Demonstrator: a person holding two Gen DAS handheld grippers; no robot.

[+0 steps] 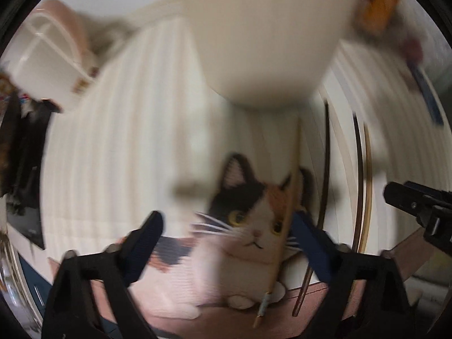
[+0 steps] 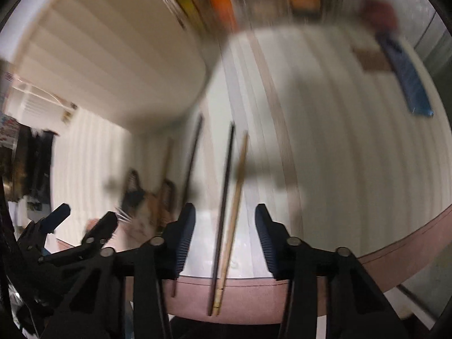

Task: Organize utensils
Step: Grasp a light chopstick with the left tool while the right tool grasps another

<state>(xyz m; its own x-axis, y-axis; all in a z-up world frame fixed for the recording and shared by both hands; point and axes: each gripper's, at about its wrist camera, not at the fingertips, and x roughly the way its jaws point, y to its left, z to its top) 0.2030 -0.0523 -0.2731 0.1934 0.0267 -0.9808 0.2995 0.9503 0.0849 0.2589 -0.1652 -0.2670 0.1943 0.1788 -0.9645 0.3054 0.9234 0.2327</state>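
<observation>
No text, label, brand name or number can be read in either view. Both pictures are heavily blurred. The orange packages at the table's far edge and the blue wrapper lying on the striped mat carry printing, but it is only smeared colour.

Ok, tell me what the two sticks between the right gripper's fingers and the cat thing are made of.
Pale chopstick: likely bamboo or wood, matte tan. Dark chopstick: dark lacquered wood or plastic; blur leaves it open. Cat: a printed or felted picture on ribbed fabric, fuzzy edges.
</observation>
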